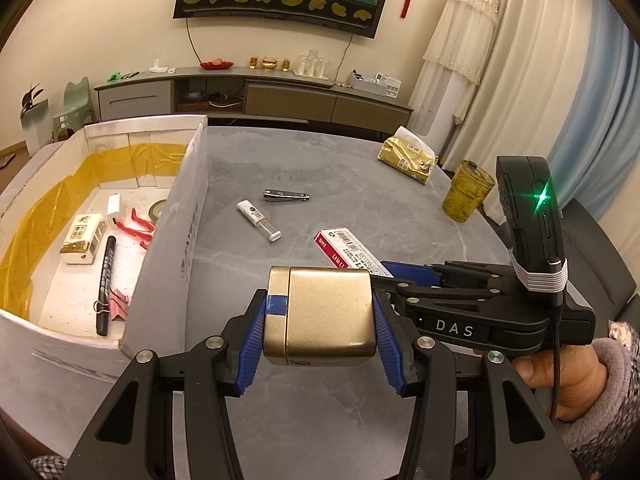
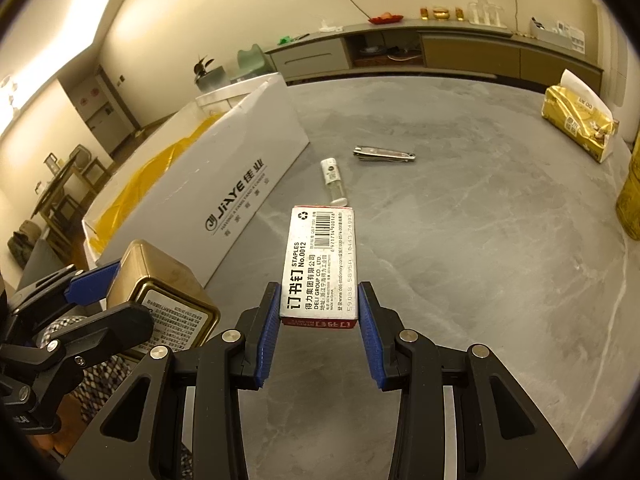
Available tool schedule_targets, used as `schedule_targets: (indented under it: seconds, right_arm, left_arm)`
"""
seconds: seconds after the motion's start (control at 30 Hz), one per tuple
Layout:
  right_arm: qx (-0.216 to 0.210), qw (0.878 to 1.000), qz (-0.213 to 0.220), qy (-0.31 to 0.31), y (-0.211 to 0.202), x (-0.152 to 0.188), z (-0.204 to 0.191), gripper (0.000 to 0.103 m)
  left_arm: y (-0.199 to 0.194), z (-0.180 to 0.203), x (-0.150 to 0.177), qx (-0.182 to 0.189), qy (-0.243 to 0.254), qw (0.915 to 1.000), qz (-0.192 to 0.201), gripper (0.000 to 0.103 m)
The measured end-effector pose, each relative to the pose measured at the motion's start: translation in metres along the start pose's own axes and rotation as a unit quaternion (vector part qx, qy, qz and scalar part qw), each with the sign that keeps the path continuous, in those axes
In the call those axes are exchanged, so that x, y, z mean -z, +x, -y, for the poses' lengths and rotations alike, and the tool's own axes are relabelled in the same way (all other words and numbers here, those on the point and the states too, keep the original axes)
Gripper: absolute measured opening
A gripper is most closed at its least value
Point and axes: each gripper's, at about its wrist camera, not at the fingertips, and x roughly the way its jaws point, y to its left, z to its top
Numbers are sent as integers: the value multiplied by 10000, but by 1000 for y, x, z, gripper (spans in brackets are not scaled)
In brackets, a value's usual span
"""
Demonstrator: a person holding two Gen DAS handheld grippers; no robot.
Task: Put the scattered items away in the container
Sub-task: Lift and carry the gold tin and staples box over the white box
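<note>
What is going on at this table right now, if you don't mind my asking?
A person is tidying small items into a white cardboard box, with tongs in each hand. The left tongs grip a gold tin held near the box. The right tongs sit around a staple box, touching it or nearly so. A nail clipper and a small white tube lie on the grey table. A marker and other bits lie in the box.

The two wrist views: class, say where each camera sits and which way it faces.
Left wrist: on the left gripper, facing across the table toward the box; its fingers clamp a gold tin; a hand shows.
Right wrist: on the right gripper, facing the same way; its fingers flank a staple box.
Shared: nail clipper, small bottle, tissue pack.
</note>
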Motion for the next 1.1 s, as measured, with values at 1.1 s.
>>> schedule_targets:
  seconds: [1.1]
  right_arm:
    - [-209, 9970, 471, -578, -38, 3, -46, 40]
  left_arm:
    - [-61, 9, -14, -143, 171, 9987, 451, 52]
